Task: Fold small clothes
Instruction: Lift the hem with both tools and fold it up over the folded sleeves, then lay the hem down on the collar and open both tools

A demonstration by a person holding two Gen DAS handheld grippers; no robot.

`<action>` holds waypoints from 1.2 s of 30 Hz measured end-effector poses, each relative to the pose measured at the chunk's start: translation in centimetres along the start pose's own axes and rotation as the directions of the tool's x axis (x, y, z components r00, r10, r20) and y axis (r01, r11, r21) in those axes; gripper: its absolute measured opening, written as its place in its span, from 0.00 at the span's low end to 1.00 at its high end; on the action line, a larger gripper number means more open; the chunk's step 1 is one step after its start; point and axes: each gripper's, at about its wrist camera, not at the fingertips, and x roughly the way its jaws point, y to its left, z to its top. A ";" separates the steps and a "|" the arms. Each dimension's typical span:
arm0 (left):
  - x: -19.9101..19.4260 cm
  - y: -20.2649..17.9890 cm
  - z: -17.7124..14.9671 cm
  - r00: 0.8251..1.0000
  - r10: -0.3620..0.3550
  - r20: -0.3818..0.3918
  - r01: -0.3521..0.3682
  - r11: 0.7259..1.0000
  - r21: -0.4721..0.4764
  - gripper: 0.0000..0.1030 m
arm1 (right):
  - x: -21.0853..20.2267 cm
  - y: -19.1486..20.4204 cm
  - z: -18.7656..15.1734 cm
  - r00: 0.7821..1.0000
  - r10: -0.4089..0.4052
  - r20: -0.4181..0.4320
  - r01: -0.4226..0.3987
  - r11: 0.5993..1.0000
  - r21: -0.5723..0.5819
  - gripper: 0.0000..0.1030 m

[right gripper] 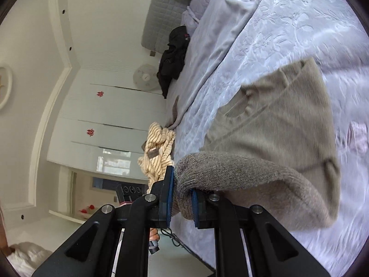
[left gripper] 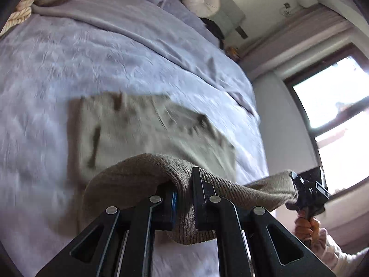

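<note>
A beige knit garment (left gripper: 147,133) lies spread on the lavender bedspread (left gripper: 57,73), blurred by motion. My left gripper (left gripper: 183,198) is shut on one corner of its near hem, lifted off the bed. My right gripper (right gripper: 181,196) is shut on the other hem corner of the garment (right gripper: 272,129). The hem stretches between the two grippers; the right gripper also shows in the left wrist view (left gripper: 297,184) at the far right, held by a hand.
A cream striped garment (right gripper: 159,152) lies at the bed's edge. Dark clothes (right gripper: 173,57) lie near the pillows, with a round white cushion (left gripper: 200,0) by the headboard. A window (left gripper: 339,106) is on the right. White wardrobes (right gripper: 103,124) face the bed.
</note>
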 end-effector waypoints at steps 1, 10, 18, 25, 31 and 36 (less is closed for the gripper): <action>1.2 0.6 1.1 1.000 0.027 0.003 -0.027 1.000 -0.010 0.11 | 0.7 -0.9 1.3 1.000 -0.015 -0.005 0.015 1.000 0.014 0.14; 10.0 5.9 4.3 0.977 0.208 -0.046 -0.211 0.975 -0.070 0.11 | 7.8 -9.9 8.6 0.981 -0.171 -0.091 0.181 0.975 0.125 0.14; 10.5 4.5 4.5 0.938 0.341 -0.064 -0.344 0.938 -0.037 0.64 | 8.4 -11.5 10.4 0.963 -0.235 -0.135 0.254 0.956 0.150 0.34; 7.0 4.1 3.0 0.926 0.371 -0.071 -0.374 0.927 -0.040 0.72 | 7.3 -9.0 8.9 0.964 -0.195 -0.182 0.211 0.974 0.077 0.53; 9.8 4.0 0.4 0.936 0.305 -0.176 -0.316 0.948 -0.034 0.72 | 9.6 -9.6 7.1 0.946 -0.187 -0.265 0.207 0.977 0.049 0.53; 12.6 3.1 2.7 0.950 0.284 -0.127 -0.292 0.955 -0.051 0.72 | 10.9 -9.2 9.4 0.971 -0.142 -0.191 0.156 0.986 0.057 0.53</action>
